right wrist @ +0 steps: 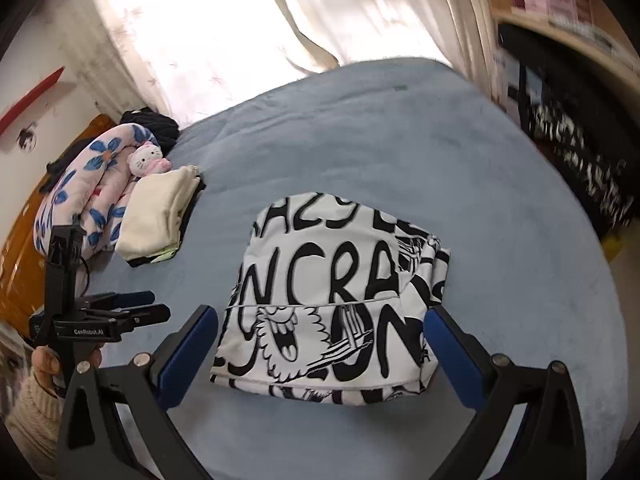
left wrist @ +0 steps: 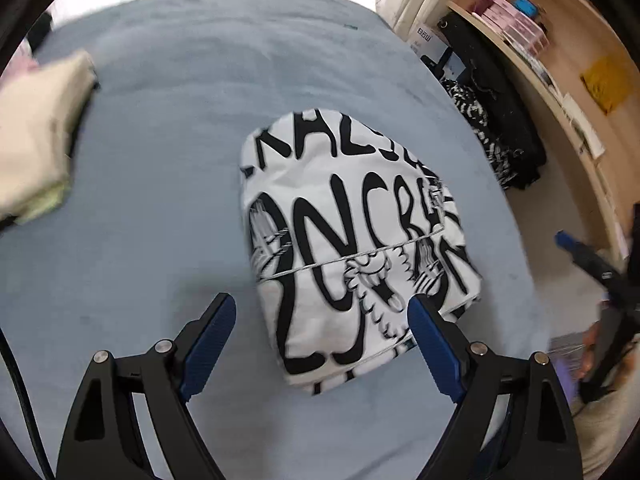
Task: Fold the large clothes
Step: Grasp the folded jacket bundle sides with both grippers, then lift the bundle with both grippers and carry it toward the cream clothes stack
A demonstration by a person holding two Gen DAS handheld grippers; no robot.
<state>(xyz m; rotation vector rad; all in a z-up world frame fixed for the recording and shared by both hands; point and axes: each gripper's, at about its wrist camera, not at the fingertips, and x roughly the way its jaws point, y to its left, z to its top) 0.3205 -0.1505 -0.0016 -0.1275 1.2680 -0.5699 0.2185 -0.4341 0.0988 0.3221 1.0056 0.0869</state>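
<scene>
A white garment with bold black lettering and cartoon print (left wrist: 352, 240) lies folded into a compact rectangle on the blue bed cover (left wrist: 160, 200); it also shows in the right wrist view (right wrist: 332, 296). My left gripper (left wrist: 322, 320) is open and empty, hovering above the garment's near left edge. My right gripper (right wrist: 320, 332) is open and empty, held above the garment's near edge. In the right wrist view the left gripper (right wrist: 116, 312) shows at the left in a hand. In the left wrist view the right gripper (left wrist: 592, 260) shows blurred at the right edge.
A folded cream garment (right wrist: 160, 212) lies on the bed (right wrist: 440, 160) at the left, next to a flowered quilt (right wrist: 88, 184) and a plush cat (right wrist: 146, 160). A wooden shelf unit (left wrist: 560, 60) with boxes and dark clothes (left wrist: 496, 120) stands right of the bed. Curtains (right wrist: 280, 20) hang behind.
</scene>
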